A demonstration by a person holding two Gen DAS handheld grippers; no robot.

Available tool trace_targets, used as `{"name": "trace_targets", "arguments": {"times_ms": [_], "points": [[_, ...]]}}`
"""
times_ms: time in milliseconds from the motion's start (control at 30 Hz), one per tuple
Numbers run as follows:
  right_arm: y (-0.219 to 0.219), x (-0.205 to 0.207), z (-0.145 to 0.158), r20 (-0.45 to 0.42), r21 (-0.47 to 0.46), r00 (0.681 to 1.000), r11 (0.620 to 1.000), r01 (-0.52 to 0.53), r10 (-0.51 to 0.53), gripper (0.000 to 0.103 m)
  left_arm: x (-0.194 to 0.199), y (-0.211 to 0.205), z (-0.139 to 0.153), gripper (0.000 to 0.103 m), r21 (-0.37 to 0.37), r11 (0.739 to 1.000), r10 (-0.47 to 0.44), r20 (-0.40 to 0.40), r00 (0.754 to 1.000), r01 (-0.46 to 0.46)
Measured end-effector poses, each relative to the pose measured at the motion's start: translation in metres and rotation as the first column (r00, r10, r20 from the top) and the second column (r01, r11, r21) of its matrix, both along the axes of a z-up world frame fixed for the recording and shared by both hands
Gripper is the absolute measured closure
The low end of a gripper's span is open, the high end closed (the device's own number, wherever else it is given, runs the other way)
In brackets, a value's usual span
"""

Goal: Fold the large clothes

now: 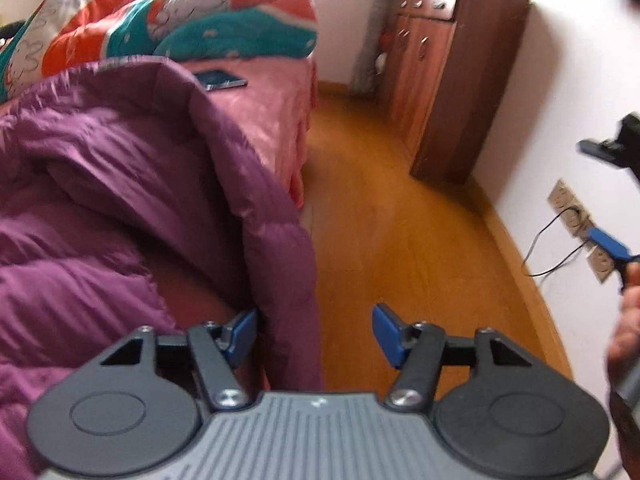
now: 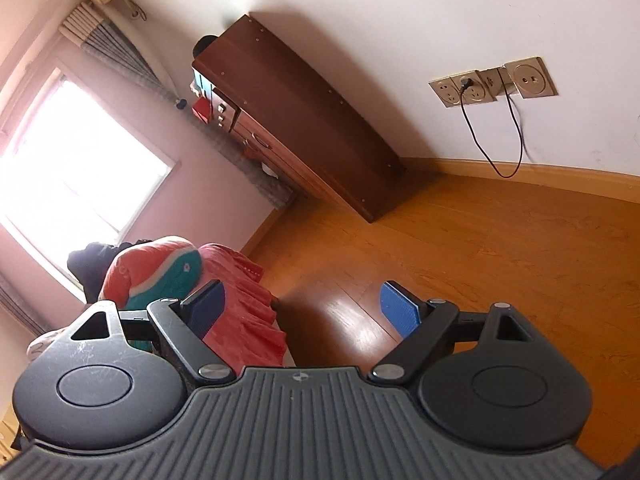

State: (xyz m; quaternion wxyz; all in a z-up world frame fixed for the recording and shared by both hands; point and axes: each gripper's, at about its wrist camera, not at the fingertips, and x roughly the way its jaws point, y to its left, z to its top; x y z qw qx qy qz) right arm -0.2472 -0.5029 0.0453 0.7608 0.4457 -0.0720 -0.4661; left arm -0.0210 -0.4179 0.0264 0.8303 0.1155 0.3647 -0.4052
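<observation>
Clearly, the folding had barely begun. My left gripper (image 1: 314, 334) hovered at six o'clock in its own view, jaws partly spread, and the hanging edge of the purple down coat (image 1: 132, 184) sat between the pads, against the left one; I judged it not yet pinched, since the right pad stood clear over the wooden floor (image 1: 400, 240). That coat lay rumpled across the pink bedsheet (image 1: 272, 120), filling the view from seven to eleven o'clock, its edge spilling over the bedside. Nothing about it looked squared or doubled over. My right gripper (image 2: 308, 312) held nothing; its jaws stood wide apart, aimed past the bed corner toward the brown cabinet (image 2: 304, 120) at twelve o'clock. A folded quilt (image 1: 172, 28) in orange, teal and white sat at the far end of the bed, at eleven o'clock. Left to do, as I judged it: seize the edge, spread the coat flat, then make every fold.
</observation>
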Motion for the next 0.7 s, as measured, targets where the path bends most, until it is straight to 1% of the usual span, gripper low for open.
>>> {"name": "trace_targets", "arguments": {"times_ms": [33,67,133,167,200,233,267,333,367,433,500,600,700], "points": [[0.002,-0.001,0.000,0.004,-0.001,1.000,1.000,-0.001,0.001,0.000,0.001,-0.004,-0.004,0.047,0.016,1.000,0.006,0.005,1.000,-0.006],[0.002,0.017,-0.002,0.006,0.002,1.000,1.000,-0.004,0.004,0.000,-0.001,-0.006,-0.008,0.049,0.026,1.000,0.011,0.013,1.000,-0.012],[0.000,0.018,-0.006,0.015,0.016,1.000,1.000,-0.017,0.017,0.000,-0.001,-0.009,-0.014,0.054,0.044,0.999,0.029,0.023,0.999,-0.030],[-0.001,0.021,-0.009,0.016,0.025,1.000,0.999,-0.023,0.023,0.000,0.000,-0.010,-0.015,0.060,0.050,0.998,0.038,0.027,0.999,-0.039],[-0.001,0.023,-0.009,0.017,0.031,0.999,0.999,-0.030,0.029,0.000,0.000,-0.011,-0.016,0.071,0.051,0.998,0.040,0.031,0.999,-0.042],[-0.001,0.024,-0.009,0.017,0.031,0.999,0.999,-0.037,0.037,0.000,0.002,-0.012,-0.016,0.079,0.048,0.998,0.040,0.030,0.999,-0.042],[0.000,0.024,-0.007,0.015,0.029,0.999,0.999,-0.043,0.042,0.000,0.003,-0.010,-0.014,0.095,0.039,0.998,0.042,0.020,0.999,-0.042],[0.001,0.028,-0.006,0.004,0.020,0.999,0.998,-0.052,0.052,0.000,0.008,-0.005,-0.005,0.098,-0.015,0.998,0.056,-0.021,0.998,-0.056],[-0.001,0.028,-0.007,0.001,0.019,0.999,0.998,-0.053,0.053,0.000,0.009,-0.002,0.001,0.099,-0.044,0.997,0.055,-0.029,0.998,-0.056],[-0.003,0.026,-0.008,0.003,0.034,0.999,0.998,-0.048,0.048,0.000,0.008,0.003,0.021,0.100,-0.103,0.994,0.036,-0.014,0.999,-0.037],[-0.007,0.022,-0.014,0.013,0.065,0.999,0.997,-0.031,0.030,0.000,0.008,0.014,0.048,0.100,-0.172,0.985,0.012,0.005,1.000,-0.011],[-0.009,0.019,-0.017,0.032,0.102,0.999,0.995,-0.021,0.018,0.000,0.012,0.033,0.095,0.100,-0.288,0.958,0.002,0.037,0.999,0.009],[-0.008,0.018,-0.015,0.037,0.112,0.999,0.994,-0.021,0.017,0.000,0.018,0.062,0.143,0.100,-0.384,0.923,0.005,0.067,0.998,0.022]]}}
